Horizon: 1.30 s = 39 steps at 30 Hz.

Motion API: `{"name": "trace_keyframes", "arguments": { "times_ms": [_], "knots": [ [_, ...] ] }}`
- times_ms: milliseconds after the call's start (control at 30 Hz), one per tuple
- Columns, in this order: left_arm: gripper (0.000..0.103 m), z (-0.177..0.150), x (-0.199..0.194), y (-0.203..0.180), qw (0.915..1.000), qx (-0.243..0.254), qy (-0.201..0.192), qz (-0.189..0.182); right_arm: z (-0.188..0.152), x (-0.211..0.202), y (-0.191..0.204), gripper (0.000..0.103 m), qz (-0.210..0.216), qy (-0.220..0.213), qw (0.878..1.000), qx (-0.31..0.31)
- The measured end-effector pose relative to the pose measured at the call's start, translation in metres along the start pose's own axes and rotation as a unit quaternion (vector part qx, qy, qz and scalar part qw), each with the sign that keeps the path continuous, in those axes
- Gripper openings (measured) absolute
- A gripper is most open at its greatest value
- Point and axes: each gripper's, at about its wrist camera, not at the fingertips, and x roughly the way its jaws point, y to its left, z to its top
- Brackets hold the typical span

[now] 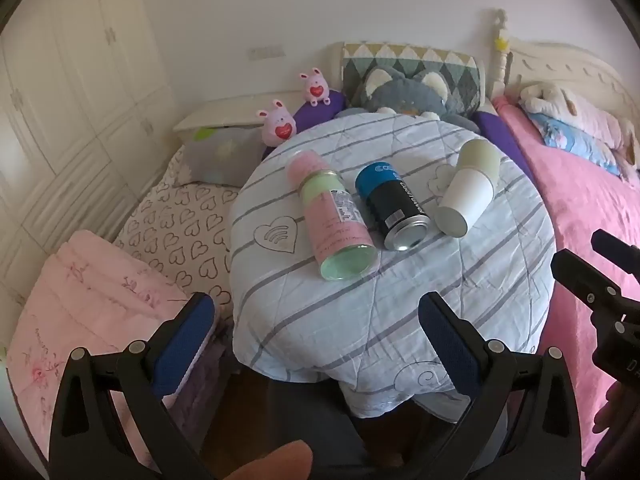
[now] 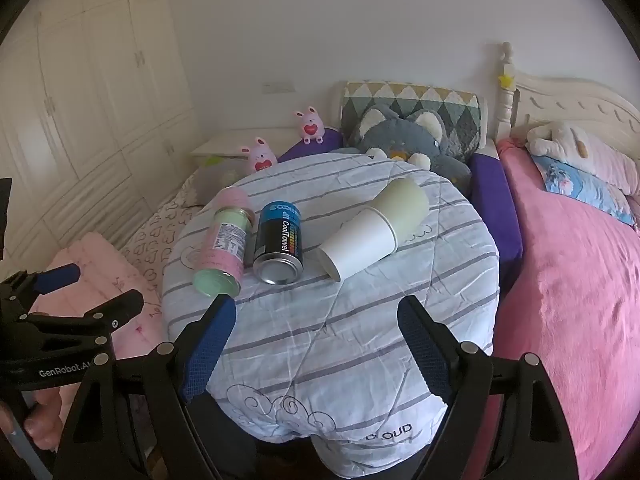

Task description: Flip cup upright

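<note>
A white paper cup (image 1: 466,195) lies on its side on the striped cloth of a round table (image 1: 400,300), base toward me, its mouth over a pale green cup (image 1: 480,155). It also shows in the right wrist view (image 2: 360,242). Left of it lie a black and blue can (image 1: 394,208) and a pink and green bottle (image 1: 338,226). My left gripper (image 1: 316,332) is open and empty, near the table's front edge. My right gripper (image 2: 316,332) is open and empty, in front of the cup.
A pink blanket (image 1: 592,216) covers the bed on the right. A heart-print bed (image 1: 180,232) and folded pink quilt (image 1: 88,300) lie left. A grey plush toy (image 1: 404,94) and pink bunnies (image 1: 278,124) sit behind the table.
</note>
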Motion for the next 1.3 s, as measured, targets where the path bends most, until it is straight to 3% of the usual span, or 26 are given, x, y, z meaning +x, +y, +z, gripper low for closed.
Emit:
{"name": "trace_keyframes", "arguments": {
  "times_ms": [600, 967, 1300],
  "knots": [
    [0.103, -0.003, -0.017, 0.010, 0.9994, -0.011, -0.016, 0.030, 0.004, -0.009, 0.003, 0.084, 0.006, -0.011, 1.000, -0.001],
    [0.103, -0.017, -0.077, 0.021, 0.9922, -0.055, -0.076, 0.083, 0.005, -0.052, 0.011, 0.084, 0.015, -0.058, 0.998, -0.007],
    [0.103, -0.044, -0.106, -0.004, 0.9924, -0.035, -0.097, 0.068, -0.015, -0.093, 0.009, 0.084, 0.009, -0.083, 0.996, 0.002]
  ]
}}
